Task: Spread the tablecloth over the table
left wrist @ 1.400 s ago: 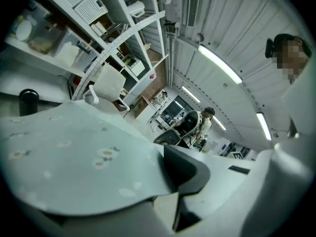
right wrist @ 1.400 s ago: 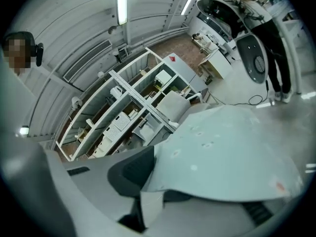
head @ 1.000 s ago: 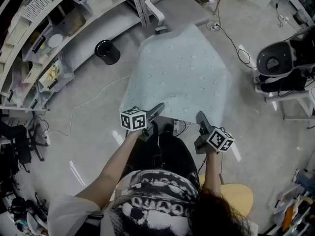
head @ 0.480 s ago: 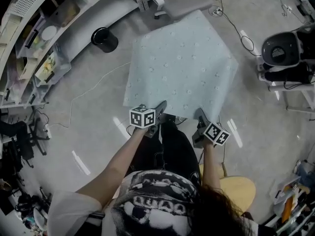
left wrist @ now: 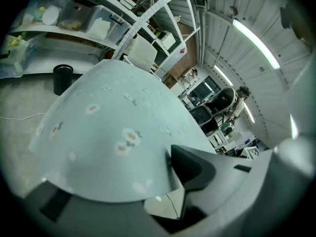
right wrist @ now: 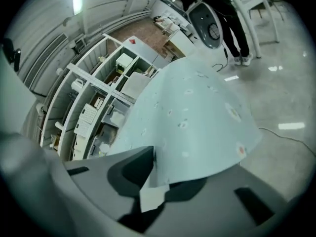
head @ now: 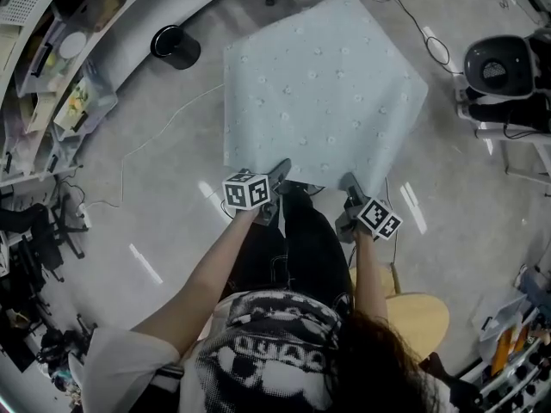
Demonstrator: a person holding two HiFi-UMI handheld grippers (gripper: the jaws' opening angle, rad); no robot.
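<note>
Head view: the pale blue floral tablecloth (head: 318, 84) lies spread flat at upper centre, its corners drooping. A black bin (head: 175, 47) stands on the floor at its upper left. The left gripper (head: 277, 172) and right gripper (head: 351, 188) meet the cloth's near edge (the jaw gaps cannot be read from here).

Left gripper view: the jaws are opening, with the cloth hem between them, resting on the lower jaw.

Right gripper view: the jaws are opening, with a cloth corner hanging loose in the gap. Storage shelving (right wrist: 94, 112) fills the left, and a standing person's legs (right wrist: 232, 14) show at the top.
</note>
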